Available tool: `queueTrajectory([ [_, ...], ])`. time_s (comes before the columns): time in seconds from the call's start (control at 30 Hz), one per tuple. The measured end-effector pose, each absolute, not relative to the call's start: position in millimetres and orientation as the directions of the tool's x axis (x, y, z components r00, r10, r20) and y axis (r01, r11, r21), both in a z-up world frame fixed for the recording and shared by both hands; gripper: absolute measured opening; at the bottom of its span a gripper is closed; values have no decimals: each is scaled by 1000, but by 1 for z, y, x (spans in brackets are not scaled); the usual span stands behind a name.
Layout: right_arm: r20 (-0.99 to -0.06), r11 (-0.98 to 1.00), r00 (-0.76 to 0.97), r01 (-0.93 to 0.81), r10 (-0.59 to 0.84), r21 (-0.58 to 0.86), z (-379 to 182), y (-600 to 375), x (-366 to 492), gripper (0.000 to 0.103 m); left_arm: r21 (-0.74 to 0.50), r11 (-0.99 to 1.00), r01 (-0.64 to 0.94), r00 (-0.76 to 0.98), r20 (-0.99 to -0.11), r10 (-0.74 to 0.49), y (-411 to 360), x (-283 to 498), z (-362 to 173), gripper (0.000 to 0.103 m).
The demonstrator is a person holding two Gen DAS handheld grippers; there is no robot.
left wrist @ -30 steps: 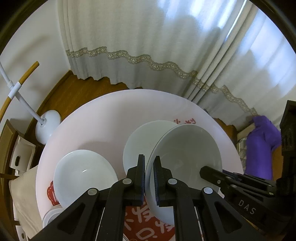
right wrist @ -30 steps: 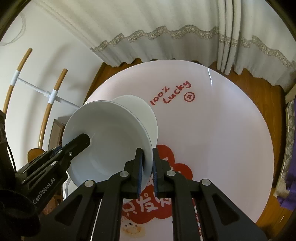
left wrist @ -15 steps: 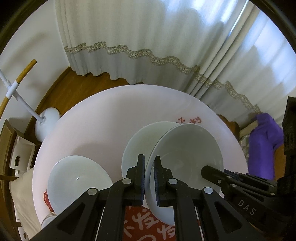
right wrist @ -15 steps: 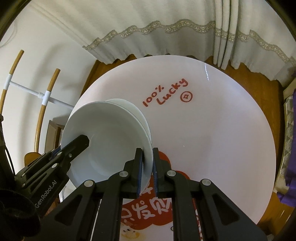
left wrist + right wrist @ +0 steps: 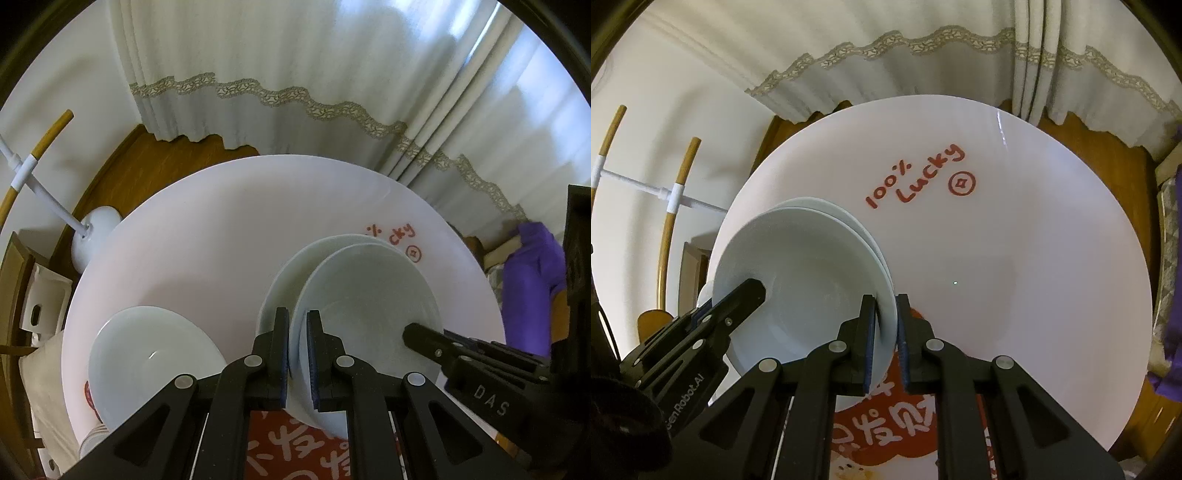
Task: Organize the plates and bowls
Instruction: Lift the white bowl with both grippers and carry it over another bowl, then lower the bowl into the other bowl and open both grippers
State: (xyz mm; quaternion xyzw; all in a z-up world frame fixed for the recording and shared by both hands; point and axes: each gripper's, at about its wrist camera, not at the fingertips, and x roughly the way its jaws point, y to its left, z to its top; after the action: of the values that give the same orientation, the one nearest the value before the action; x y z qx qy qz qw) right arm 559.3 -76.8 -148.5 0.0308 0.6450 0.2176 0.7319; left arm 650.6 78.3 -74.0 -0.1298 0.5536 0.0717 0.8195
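At far left, a second bowl, left-wrist view only

Both wrist views look down, close; sharing the table.

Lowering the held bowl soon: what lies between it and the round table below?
A second white dish sits directly under the held bowl, seen in both wrist views. Both grippers, left and right, clamp its rim above the table.

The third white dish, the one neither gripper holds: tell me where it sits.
In the left wrist view the loose dish sits low left on the round table, left of the held dish.
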Motion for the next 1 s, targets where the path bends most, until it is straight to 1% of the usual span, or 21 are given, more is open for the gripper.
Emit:
queueTrajectory([
  [0.27, -927, 897, 69, -288, 370, 336, -151, -73, 560, 9, -138, 951, -275, 366, -930, -29, 84, 657, -81, 5],
  [0.33, -927, 897, 67, -288, 369, 336, -152, -73, 561, 9, -138, 952, -274, 368, -929, -29, 85, 656, -80, 8],
  [0.47, -928, 898, 69, -288, 366, 333, -153, -74, 562, 9, -144, 950, -277, 371, -928, -32, 87, 652, -80, 9],
  [0.57, -931, 901, 76, -291, 358, 323, -153, -71, 561, 9, -151, 950, -275, 368, -929, -41, 88, 650, -80, 13],
  [0.8, -934, 907, 89, -287, 347, 309, -153, -70, 558, 9, -166, 947, -275, 380, -923, -52, 94, 642, -72, 28],
  [0.97, -936, 913, 97, -276, 337, 300, -151, -70, 555, 10, -170, 941, -292, 390, -920, -45, 101, 630, -66, 34],
  [1.0, -936, 913, 99, -277, 337, 299, -151, -69, 554, 12, -169, 939, -299, 392, -919, -41, 104, 626, -65, 36],
])
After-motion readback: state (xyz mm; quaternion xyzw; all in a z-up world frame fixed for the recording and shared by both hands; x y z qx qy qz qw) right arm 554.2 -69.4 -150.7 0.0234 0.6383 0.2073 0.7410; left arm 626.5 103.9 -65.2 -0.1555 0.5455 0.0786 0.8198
